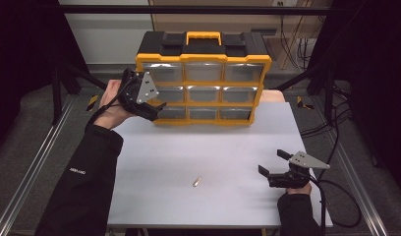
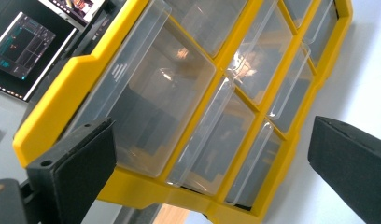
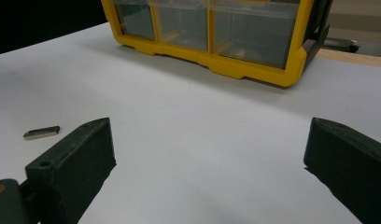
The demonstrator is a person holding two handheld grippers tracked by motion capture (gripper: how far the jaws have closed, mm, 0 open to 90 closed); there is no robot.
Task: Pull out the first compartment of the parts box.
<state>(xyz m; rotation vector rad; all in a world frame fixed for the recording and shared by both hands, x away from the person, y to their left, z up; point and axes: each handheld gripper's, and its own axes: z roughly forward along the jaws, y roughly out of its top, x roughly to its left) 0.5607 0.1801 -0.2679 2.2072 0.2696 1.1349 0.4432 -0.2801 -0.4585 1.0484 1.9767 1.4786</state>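
Note:
A yellow and black organiser (image 1: 203, 86) with three rows of clear drawers stands upright at the back of the white table (image 1: 188, 147). My left gripper (image 1: 158, 110) is open at the organiser's lower left corner, jaws facing the drawers. In the left gripper view, the open left gripper (image 2: 212, 135) frames the clear drawers (image 2: 179, 93), which look empty. A small metal bar (image 1: 197, 181) lies flat near the table's front middle. My right gripper (image 1: 273, 162) is open and empty, low over the table to the right of the bar. From the right gripper (image 3: 209, 130), the bar (image 3: 41, 133) lies just left of the left jaw.
A wooden board (image 1: 272, 96) sticks out behind the organiser's right side. Cables (image 1: 336, 128) trail over the floor on the right. Metal rails (image 1: 41, 147) run along the table's left side. A lit monitor (image 2: 20, 46) stands behind the organiser.

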